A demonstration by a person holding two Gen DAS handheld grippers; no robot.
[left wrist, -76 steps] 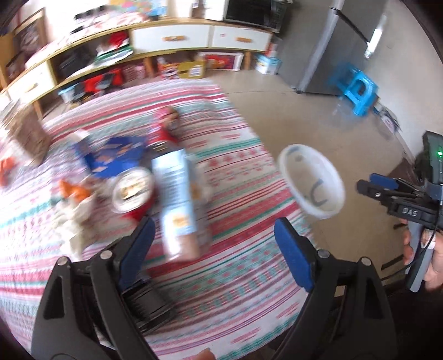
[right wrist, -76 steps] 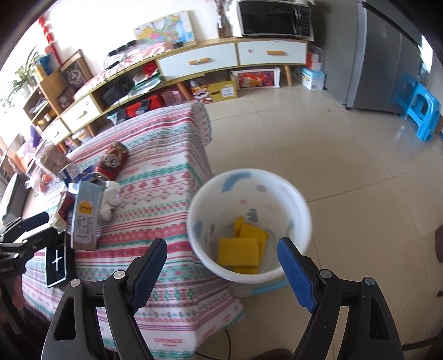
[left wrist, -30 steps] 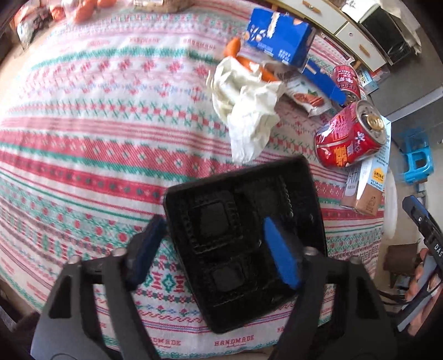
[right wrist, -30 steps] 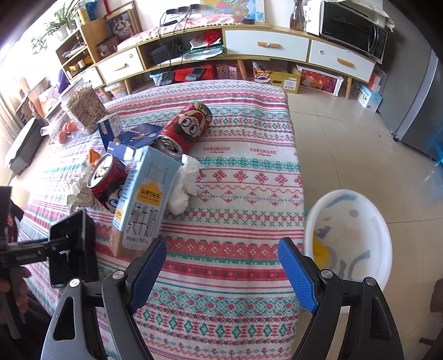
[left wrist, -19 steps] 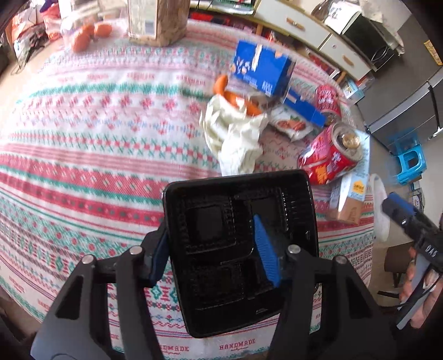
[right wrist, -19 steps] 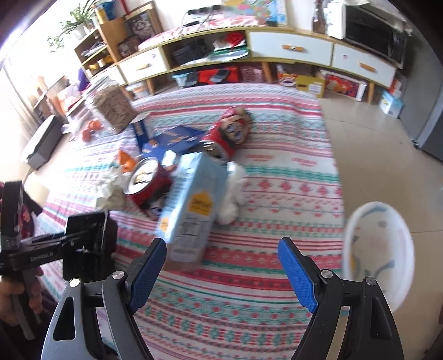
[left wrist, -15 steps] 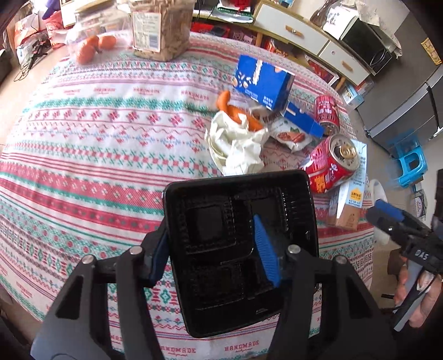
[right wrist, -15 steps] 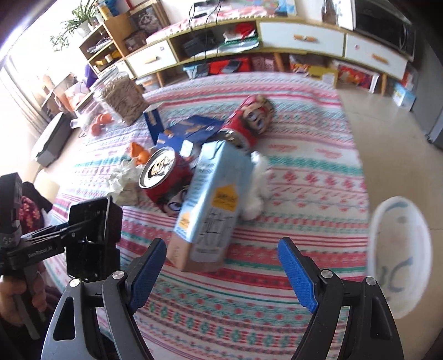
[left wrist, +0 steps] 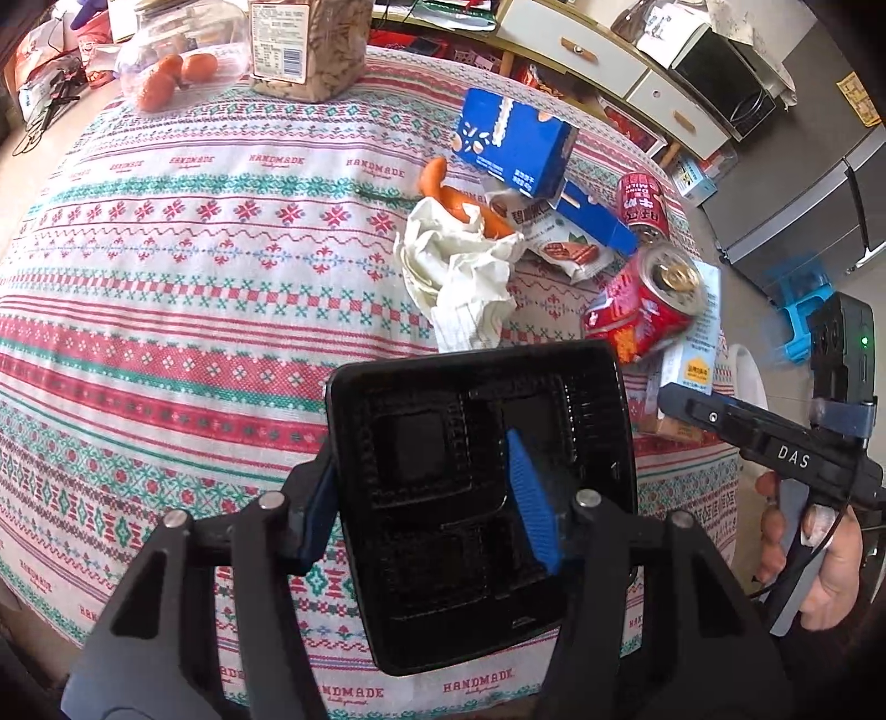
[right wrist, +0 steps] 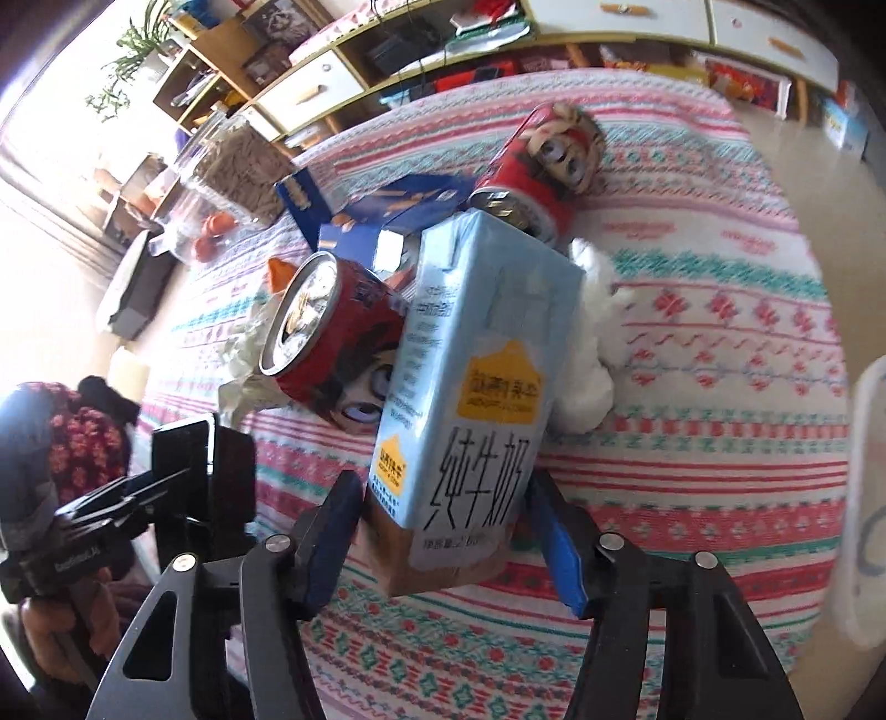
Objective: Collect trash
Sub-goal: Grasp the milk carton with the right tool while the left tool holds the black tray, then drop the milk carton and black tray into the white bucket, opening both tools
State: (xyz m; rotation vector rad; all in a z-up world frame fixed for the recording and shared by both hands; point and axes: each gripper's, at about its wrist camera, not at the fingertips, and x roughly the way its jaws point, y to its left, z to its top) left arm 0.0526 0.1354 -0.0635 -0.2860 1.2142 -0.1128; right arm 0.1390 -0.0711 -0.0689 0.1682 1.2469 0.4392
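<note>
My left gripper (left wrist: 423, 487) is shut on a black compartment tray (left wrist: 476, 554), one finger outside its left rim and one inside, held just above the striped tablecloth (left wrist: 166, 277). My right gripper (right wrist: 443, 526) straddles the near end of a light-blue milk carton (right wrist: 476, 387) lying on the cloth. Its jaws are closing, with the pads close beside the carton's sides. A red can (right wrist: 332, 332) leans against the carton and a second red can (right wrist: 542, 160) lies behind it. Crumpled white paper (left wrist: 465, 271), a blue box (left wrist: 515, 144) and a snack wrapper (left wrist: 565, 249) lie nearby.
The white bin (right wrist: 869, 487) stands off the table's right edge, over the floor. A jar of seeds (left wrist: 310, 50) and a bag of oranges (left wrist: 177, 72) sit at the far side of the table. A blue stool (left wrist: 803, 315) and a fridge stand beyond.
My left gripper closed on the black tray and raised it slightly. My right gripper swung from the bin to the carton, dropped over it, and its jaws narrowed.
</note>
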